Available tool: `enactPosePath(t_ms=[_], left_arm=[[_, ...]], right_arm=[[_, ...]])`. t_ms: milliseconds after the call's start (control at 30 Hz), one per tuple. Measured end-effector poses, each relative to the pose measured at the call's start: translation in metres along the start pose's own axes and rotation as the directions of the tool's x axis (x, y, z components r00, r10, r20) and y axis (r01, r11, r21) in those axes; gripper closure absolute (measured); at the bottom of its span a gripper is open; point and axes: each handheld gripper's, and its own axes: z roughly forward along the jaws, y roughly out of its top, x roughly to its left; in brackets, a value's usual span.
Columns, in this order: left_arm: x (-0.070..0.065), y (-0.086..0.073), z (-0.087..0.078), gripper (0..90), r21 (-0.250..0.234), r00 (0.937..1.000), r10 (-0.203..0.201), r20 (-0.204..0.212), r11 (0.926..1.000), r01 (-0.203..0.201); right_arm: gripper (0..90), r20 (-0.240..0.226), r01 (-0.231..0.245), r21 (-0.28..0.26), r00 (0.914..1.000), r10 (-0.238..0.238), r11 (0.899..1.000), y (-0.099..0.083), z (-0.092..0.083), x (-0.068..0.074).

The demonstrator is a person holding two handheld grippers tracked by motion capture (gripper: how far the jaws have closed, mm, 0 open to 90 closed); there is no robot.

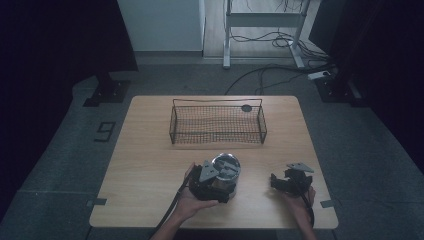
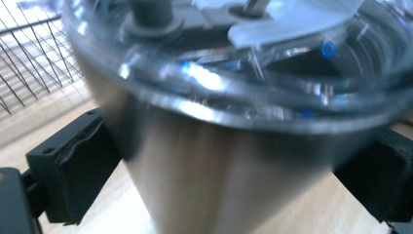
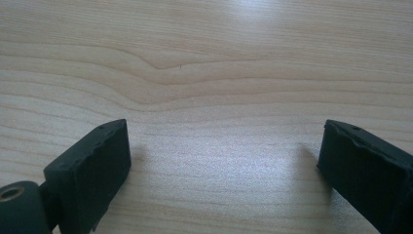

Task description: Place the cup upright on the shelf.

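Your wooden table (image 1: 150, 165) holds one wire basket (image 1: 218, 123) at 12 o'clock and one steel tumbler (image 1: 225, 170) with a clear lid near centre. Your left gripper (image 1: 212, 183), at 7 o'clock of the tumbler, clamps its steel body (image 2: 209, 175). Your right gripper (image 1: 280, 181), at 4 o'clock, rests with jaws spread wide over bare wood (image 3: 219, 73). No readable writing on the tumbler.

Bare table (image 1: 150, 165) lies open around the wire basket (image 1: 218, 122), standing mid-table.
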Motion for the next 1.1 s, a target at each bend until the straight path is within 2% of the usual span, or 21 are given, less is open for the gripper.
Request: enactPosePath(t_ms=[433,800,1100], left_arm=[[-0.001,0.002,0.014,1.7,-0.04,0.9996,-0.024,-0.016,0.9989,0.023],[-0.001,0.001,0.012,3.4,-0.047,0.9999,0.005,-0.01,0.9989,-0.005],[0.003,0.003,0.007,3.8,-0.065,0.9999,-0.012,0.001,0.9978,0.012]], right_arm=[[4.7,0.0,0.001,0.0,1.0,-0.001,1.0,0.0,0.0,0.0],[4.7,0.0,0.001,0.0,1.0,-0.001,1.0,0.0,0.0,0.0],[4.7,0.0,0.001,0.0,1.0,-0.001,1.0,0.0,0.0,0.0]])
